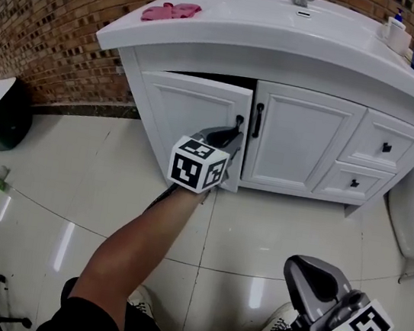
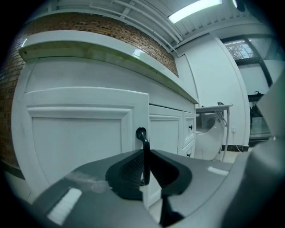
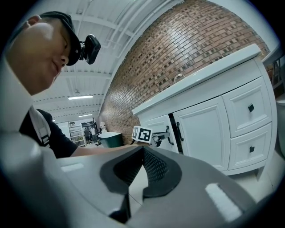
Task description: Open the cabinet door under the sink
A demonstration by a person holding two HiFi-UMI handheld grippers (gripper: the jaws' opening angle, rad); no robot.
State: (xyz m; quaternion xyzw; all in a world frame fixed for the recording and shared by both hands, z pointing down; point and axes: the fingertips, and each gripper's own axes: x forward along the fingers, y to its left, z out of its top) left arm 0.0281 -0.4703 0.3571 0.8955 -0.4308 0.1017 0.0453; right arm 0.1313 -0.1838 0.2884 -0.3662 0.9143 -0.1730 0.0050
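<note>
Pinching the black handle [image 1: 239, 121] [image 2: 142, 139] of the left cabinet door [image 1: 185, 107] [image 2: 80, 142], the left gripper [image 1: 234, 136] [image 2: 145, 155] has its pads pressed on either side of the bar. The bar's long axis runs upright, along the door's free edge. The door already stands ajar, and a dark slit [image 1: 220, 79] shows above the handle between the door top and the frame. Its hinges look to be on the side of the door away from the handle, so the pull likely has to come back toward the person and swing round to that side. Nothing inside the cabinet can be made out through the slit. Just beside the handle, on the side away from the hinges, the right door [image 1: 299, 140] sits closed with its own upright handle [image 1: 258, 120]. Farther that way two small drawers [image 1: 370, 158] are shut, their contents hidden. Above the handle the white sink counter [image 1: 286, 45] carries a pink cloth [image 1: 171, 11] toward one end and a soap bottle [image 1: 397, 29] toward the other. The right gripper [image 1: 301, 269] [image 3: 142, 151] hangs well apart from the handle, low by the person's feet, with its pads together and nothing between them. The left hand is therefore the one placed to do the work.
</note>
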